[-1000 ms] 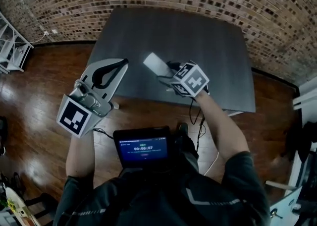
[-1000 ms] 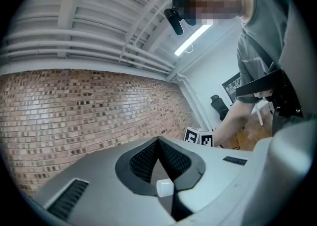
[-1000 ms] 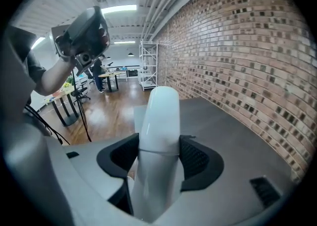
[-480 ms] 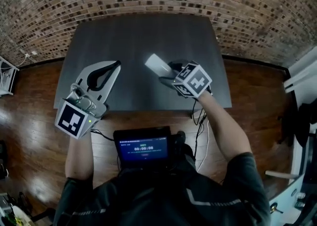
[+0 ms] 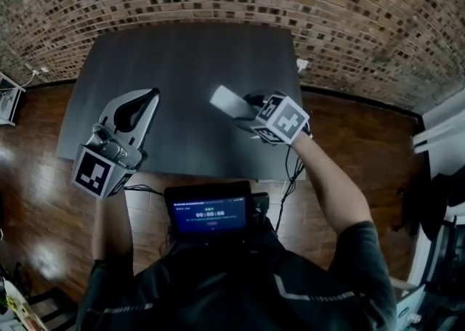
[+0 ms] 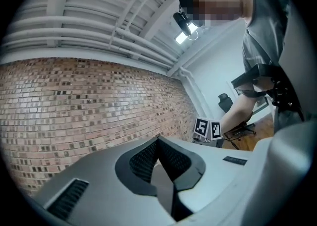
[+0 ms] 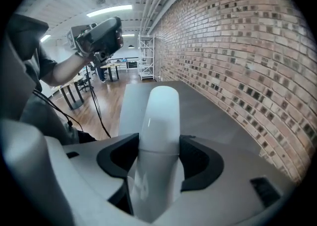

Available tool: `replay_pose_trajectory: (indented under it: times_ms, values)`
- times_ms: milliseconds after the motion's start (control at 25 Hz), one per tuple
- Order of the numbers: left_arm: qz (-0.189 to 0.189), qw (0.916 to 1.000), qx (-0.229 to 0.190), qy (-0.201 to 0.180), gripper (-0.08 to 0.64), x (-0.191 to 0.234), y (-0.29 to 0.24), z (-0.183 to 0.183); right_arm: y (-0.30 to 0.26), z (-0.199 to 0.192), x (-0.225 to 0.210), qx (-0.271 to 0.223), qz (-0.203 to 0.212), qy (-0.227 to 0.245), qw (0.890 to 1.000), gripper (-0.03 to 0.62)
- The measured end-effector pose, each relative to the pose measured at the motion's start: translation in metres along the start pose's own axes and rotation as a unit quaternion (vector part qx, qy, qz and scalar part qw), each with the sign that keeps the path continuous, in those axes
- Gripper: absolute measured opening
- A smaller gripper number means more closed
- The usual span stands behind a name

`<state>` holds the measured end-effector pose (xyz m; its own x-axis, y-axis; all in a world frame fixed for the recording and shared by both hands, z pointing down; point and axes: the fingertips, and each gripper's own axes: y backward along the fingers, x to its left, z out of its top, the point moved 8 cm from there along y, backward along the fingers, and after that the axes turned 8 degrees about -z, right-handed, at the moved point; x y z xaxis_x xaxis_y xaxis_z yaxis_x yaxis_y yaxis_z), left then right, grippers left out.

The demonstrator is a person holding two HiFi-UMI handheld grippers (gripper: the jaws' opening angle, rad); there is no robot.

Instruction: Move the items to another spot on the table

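Fingers of right gripper [image 7: 157, 153] clamp white cylinder [image 7: 159, 116], pointing forward-left; left gripper [image 6: 158, 145] closed.

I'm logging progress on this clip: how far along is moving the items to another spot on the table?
Done: no item is visibly set down yet on the dark grey table. In hand: the right gripper is clamped on a white rounded plastic cylinder, held over the tabletop. The left gripper is shut and empty. Left: placing the cylinder at its new spot and letting go.
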<state>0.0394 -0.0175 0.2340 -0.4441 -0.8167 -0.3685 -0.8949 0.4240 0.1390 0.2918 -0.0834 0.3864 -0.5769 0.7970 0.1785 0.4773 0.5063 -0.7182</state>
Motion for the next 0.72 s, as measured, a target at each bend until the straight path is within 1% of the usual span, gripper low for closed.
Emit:
replay_pose_trajectory:
  times_ms: [120,160,240,320,440,520,600,720]
  values:
    - [0.01,0.9998,0.013,0.008,0.003,0.002,-0.022,0.004,0.005,-0.003,-0.027,0.01,0.022,0.025,0.999,0.265]
    - [0.013,0.9997,0.019,0.006,0.003,0.004,-0.026,0.004,0.004,-0.002,-0.034,0.013,0.03,0.037,0.999,0.265]
    - [0.02,0.9996,0.016,-0.008,0.003,0.013,-0.035,0.006,0.003,0.008,-0.046,0.017,0.041,0.062,0.997,0.265]
    - [0.023,0.9995,0.01,-0.017,0.003,0.023,-0.043,0.004,-0.001,0.023,-0.059,0.017,0.05,0.084,0.995,0.265]
    - [0.019,0.9996,0.011,-0.016,0.003,0.038,-0.052,-0.01,-0.014,0.044,-0.082,0.028,0.058,0.115,0.991,0.265]
    - [0.016,0.9997,0.01,-0.014,0.003,0.052,-0.059,-0.02,-0.022,0.06,-0.1,0.04,0.06,0.146,0.987,0.265]
    - [0.017,0.9998,0.011,-0.007,0.003,0.07,-0.066,-0.032,-0.03,0.081,-0.119,0.048,0.064,0.171,0.982,0.265]
    - [0.017,0.9994,0.028,0.012,0.003,0.097,-0.075,-0.051,-0.044,0.115,-0.152,0.049,0.074,0.186,0.979,0.265]
